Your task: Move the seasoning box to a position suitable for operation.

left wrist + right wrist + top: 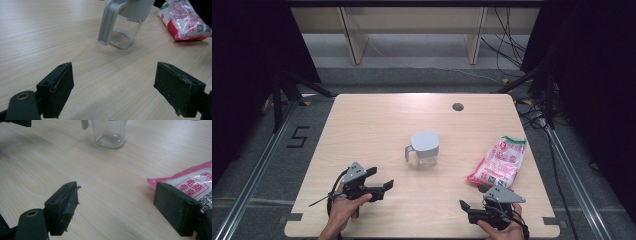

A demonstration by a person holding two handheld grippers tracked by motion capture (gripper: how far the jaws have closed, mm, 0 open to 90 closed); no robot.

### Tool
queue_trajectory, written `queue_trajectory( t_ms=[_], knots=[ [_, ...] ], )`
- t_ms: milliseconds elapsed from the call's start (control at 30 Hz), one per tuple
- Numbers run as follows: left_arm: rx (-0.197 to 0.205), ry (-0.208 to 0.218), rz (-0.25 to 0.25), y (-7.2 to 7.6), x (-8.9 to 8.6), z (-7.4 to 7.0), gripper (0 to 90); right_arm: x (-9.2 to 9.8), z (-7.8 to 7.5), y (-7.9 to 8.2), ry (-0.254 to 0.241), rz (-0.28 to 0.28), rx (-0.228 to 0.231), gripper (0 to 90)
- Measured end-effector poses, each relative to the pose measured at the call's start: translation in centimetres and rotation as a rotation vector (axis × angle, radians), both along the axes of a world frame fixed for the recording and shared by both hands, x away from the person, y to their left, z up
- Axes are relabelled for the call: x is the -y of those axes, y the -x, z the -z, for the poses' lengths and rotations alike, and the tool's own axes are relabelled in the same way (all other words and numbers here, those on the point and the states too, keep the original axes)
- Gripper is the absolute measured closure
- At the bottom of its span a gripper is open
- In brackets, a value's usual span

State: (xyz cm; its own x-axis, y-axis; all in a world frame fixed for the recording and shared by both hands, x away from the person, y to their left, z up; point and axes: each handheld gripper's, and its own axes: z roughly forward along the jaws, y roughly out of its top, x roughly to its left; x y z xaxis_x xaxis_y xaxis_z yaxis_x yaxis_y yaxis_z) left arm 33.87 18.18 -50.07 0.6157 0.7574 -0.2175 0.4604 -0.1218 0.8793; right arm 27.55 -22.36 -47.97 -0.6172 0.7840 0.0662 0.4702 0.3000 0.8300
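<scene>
A clear glass jug [425, 149] with a grey lid and grey handle stands upright near the middle of the table [372, 125]. It also appears ahead in the left gripper view [125, 27] and the right gripper view [110, 135]. A pink and white sealed bag [499, 162] lies flat to the jug's right, close by my right jaw in the right gripper view [192, 182]. My left gripper [379, 181] hovers at the front left, open, with bare wood between its jaws. My right gripper [472, 200] is at the front right, open and holding nothing, just short of the bag.
A small round grommet hole [457, 106] sits near the table's far edge. Beyond the table are wooden legs [354, 37], loose cables [507, 47] on the floor and dark curtains at both sides. A metal rail [257, 170] runs along the left.
</scene>
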Motion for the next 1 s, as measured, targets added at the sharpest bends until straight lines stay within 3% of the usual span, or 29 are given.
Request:
queue_trajectory(
  t_ms=[400,467,567,700,733,867,933,1000],
  knots=[
    [0.022,-0.013,-0.015,-0.2,0.0,0.1,14.8,-0.2,0.0,0.2,-0.001,0.012,0.002,19.8],
    [0.019,-0.008,-0.011,-0.3,0.0,0.1,14.8,-0.2,0.0,0.1,-0.001,-0.006,0.000,19.5],
    [0.037,-0.002,0.007,-0.4,0.1,0.0,14.9,-0.1,0.0,0.0,0.014,-0.023,0.001,19.5],
    [0.068,-0.002,0.012,-1.0,0.6,-0.3,17.4,-0.3,0.0,0.1,0.009,-0.003,-0.001,19.1],
    [0.068,-0.020,0.011,-1.1,0.8,-0.4,18.2,-0.3,0.0,0.1,0.008,-0.006,-0.001,18.9],
    [0.089,-0.026,0.026,-1.9,1.6,-0.7,20.8,-0.4,0.0,0.1,0.004,-0.010,0.000,17.0],
    [0.093,-0.035,0.028,-2.3,2.0,-0.9,22.0,-0.4,0.1,0.1,-0.021,-0.023,0.000,15.6],
    [0.099,-0.050,0.020,-2.6,2.3,-1.0,23.6,-0.3,0.1,0.0,-0.011,-0.034,0.003,15.8]
  ],
)
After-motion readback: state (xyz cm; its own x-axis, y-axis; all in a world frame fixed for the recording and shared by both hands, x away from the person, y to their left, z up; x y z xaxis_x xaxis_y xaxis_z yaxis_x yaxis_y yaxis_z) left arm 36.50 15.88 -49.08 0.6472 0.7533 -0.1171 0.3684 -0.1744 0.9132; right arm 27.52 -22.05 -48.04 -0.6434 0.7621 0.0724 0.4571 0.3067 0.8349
